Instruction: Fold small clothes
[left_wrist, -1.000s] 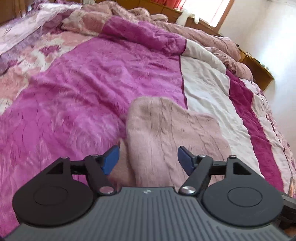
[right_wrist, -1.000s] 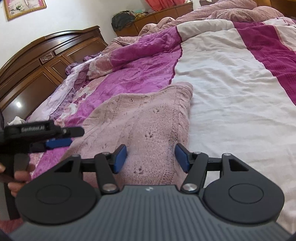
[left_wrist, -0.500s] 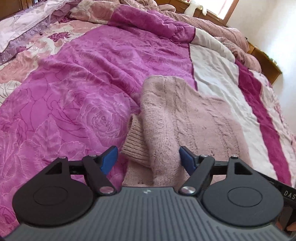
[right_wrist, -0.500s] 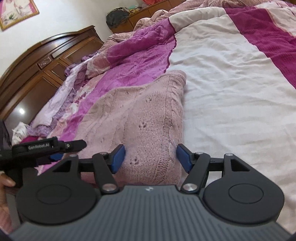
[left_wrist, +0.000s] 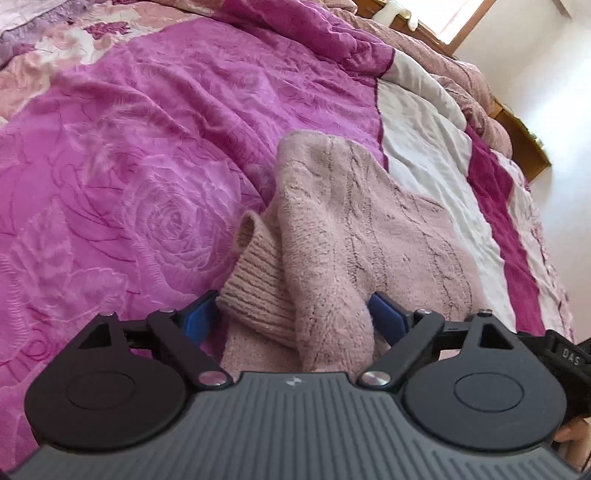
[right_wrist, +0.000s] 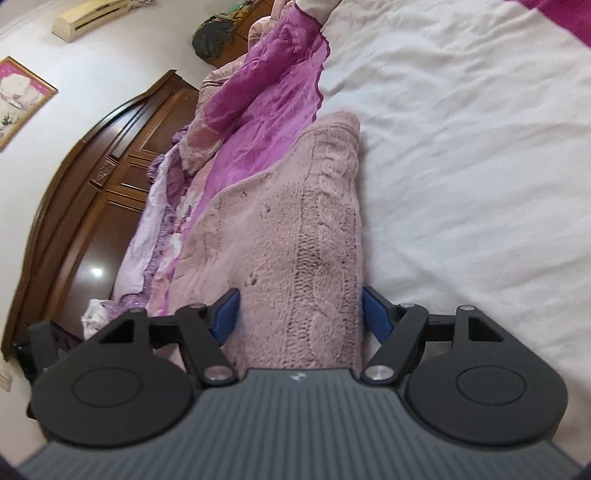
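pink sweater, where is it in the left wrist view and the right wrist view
Left wrist: pink sweater fills the lower centre, with its ribbed cuff between the open fingers.
Right wrist: pink sweater runs up the centre from between the open fingers.
Shared landmark: the white quilt stripe.

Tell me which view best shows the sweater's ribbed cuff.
The left wrist view: the ribbed cuff lies in plain sight between the left gripper's open fingers, beside the sweater's folded body. The right wrist view shows only cable-knit sweater fabric, no cuff.
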